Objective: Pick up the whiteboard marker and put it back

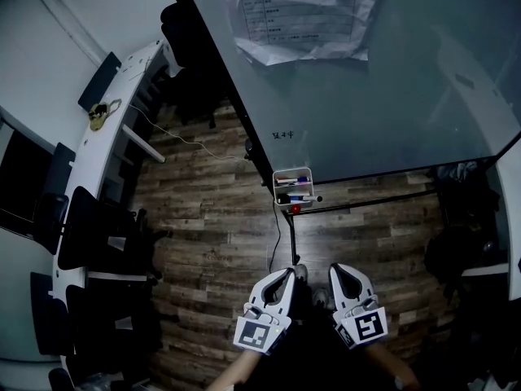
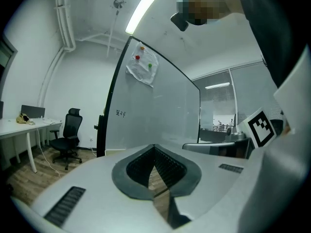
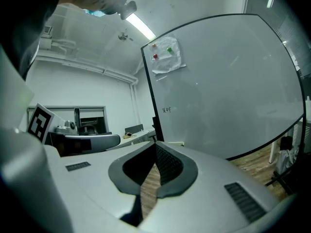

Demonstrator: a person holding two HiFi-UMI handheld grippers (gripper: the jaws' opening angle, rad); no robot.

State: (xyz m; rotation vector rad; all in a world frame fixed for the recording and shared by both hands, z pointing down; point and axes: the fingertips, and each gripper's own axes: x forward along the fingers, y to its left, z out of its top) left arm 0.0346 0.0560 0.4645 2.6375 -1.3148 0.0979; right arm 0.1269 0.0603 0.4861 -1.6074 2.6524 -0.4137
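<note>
Left gripper (image 1: 287, 274): fingers pressed together at the tips, nothing between them. Right gripper (image 1: 336, 268): fingers likewise closed and empty. Both hang over the wooden floor (image 1: 212, 218) below the whiteboard (image 1: 383, 88), well apart from it. The whiteboard marker (image 1: 299, 198) lies with other pens in a white holder (image 1: 291, 170) at the whiteboard's lower edge. Paper sheets (image 1: 301, 15) hang near the whiteboard's top.

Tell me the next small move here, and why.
Probably bring the right gripper forward toward the white holder at the whiteboard's lower corner, opening its jaws on the way. Both it and the left gripper are shut, empty and well short of the markers there.
</note>
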